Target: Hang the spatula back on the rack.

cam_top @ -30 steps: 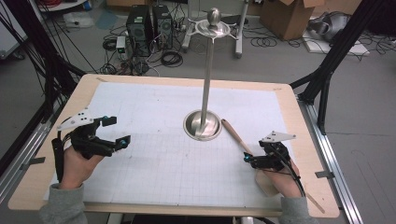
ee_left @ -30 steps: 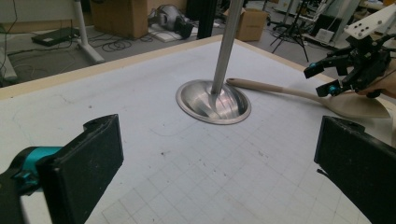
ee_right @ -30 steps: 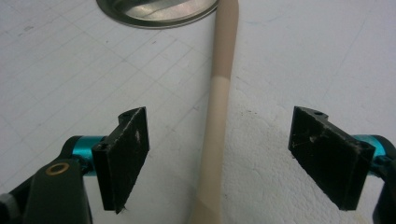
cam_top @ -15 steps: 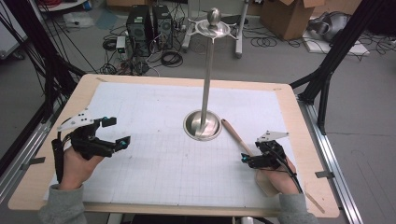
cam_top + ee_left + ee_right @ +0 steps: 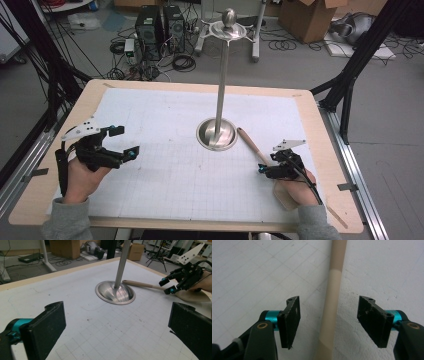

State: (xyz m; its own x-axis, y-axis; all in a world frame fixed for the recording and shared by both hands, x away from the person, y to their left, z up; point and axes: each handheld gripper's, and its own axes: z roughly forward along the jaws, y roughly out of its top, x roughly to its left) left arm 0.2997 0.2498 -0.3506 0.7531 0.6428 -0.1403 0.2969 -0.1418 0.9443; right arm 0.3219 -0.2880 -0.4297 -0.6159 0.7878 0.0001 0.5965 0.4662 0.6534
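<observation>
- The wooden spatula [image 5: 255, 150] lies flat on the white gridded sheet [image 5: 165, 150], toward the right edge of the desk [image 5: 310, 107]. The tip of its handle reaches close to the base of the metal stand [image 5: 216, 134], and its wide blade points to the near right corner, partly under the right hand [image 5: 295, 187].
- The right tongs [image 5: 329, 315] stand over the handle, one jaw on each side. The jaws have just been closing, but a gap is seen between each pad and the wood, so nothing is gripped yet.
- The left tongs [image 5: 120, 142] rest near the left edge of the desk, well apart from the spatula. Their jaws are wide open and hold nothing.
- I judge the spatula as light and stiff. It is one piece of wood, so it will not bend or break under an ordinary grip.
- The handle is round and smooth, and it may roll or slip between flat pads if they close off-centre.
- A good place to take hold seems to be the handle where the tongs are now, a little nearer to the blade than to the tip. The blade end is probably heavier, so a grip far toward the tip could let this end drop down when the spatula is lifted.
- The handle lies close to the sheet, so the pads must go low enough to catch it at its middle.
</observation>
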